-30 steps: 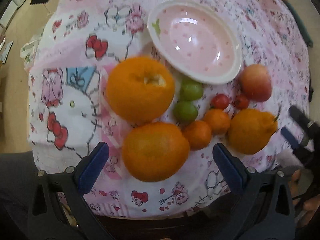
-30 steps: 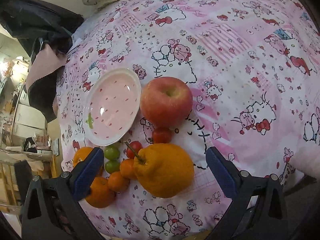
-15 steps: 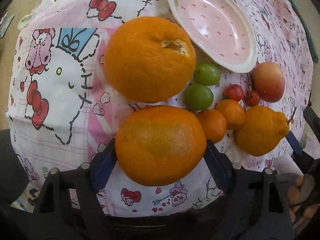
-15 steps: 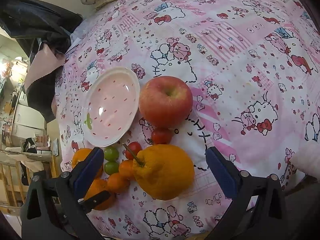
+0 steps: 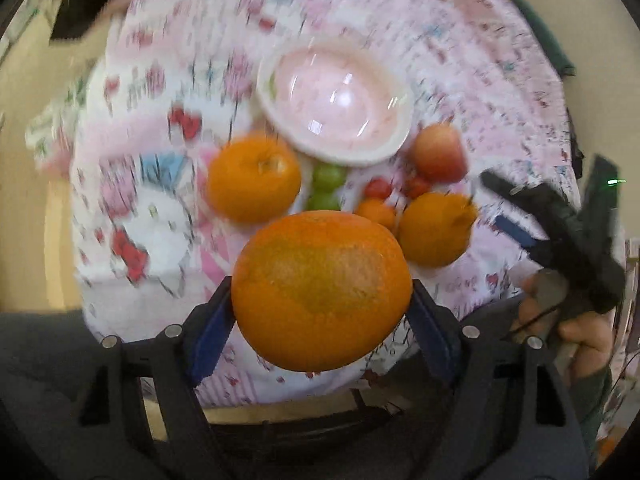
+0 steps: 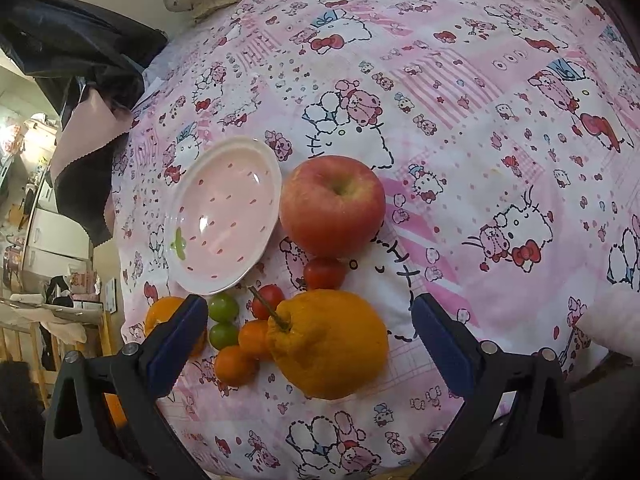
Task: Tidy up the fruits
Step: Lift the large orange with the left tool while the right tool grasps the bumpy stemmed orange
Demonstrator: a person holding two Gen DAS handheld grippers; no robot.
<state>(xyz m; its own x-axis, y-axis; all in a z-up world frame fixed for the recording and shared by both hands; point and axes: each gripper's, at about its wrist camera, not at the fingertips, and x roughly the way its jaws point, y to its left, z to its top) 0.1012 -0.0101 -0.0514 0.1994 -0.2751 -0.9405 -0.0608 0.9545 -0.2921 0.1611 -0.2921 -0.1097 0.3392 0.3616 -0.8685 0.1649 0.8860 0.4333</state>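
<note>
My left gripper point(image 5: 320, 316) is shut on a large orange point(image 5: 322, 290) and holds it lifted above the cloth. Behind it lie a second large orange point(image 5: 254, 178), two green fruits point(image 5: 328, 176), cherry tomatoes point(image 5: 378, 189), a small mandarin point(image 5: 376, 214), a bumpy stemmed orange point(image 5: 436, 230), a red apple point(image 5: 438, 154) and an empty pink dish point(image 5: 334, 100). My right gripper point(image 6: 306, 340) is open, its jaws on either side of the bumpy orange point(image 6: 328, 344), with the apple point(image 6: 332, 204) and dish point(image 6: 224, 216) beyond.
A pink cartoon-print cloth point(image 6: 460, 100) covers the table. Dark bags and clutter point(image 6: 72, 60) sit past the table's far left edge. The right hand-held gripper point(image 5: 560, 232) shows at the right of the left wrist view.
My left gripper closed on the near large orange and lifted it up and back from the cloth. My right gripper has barely moved.
</note>
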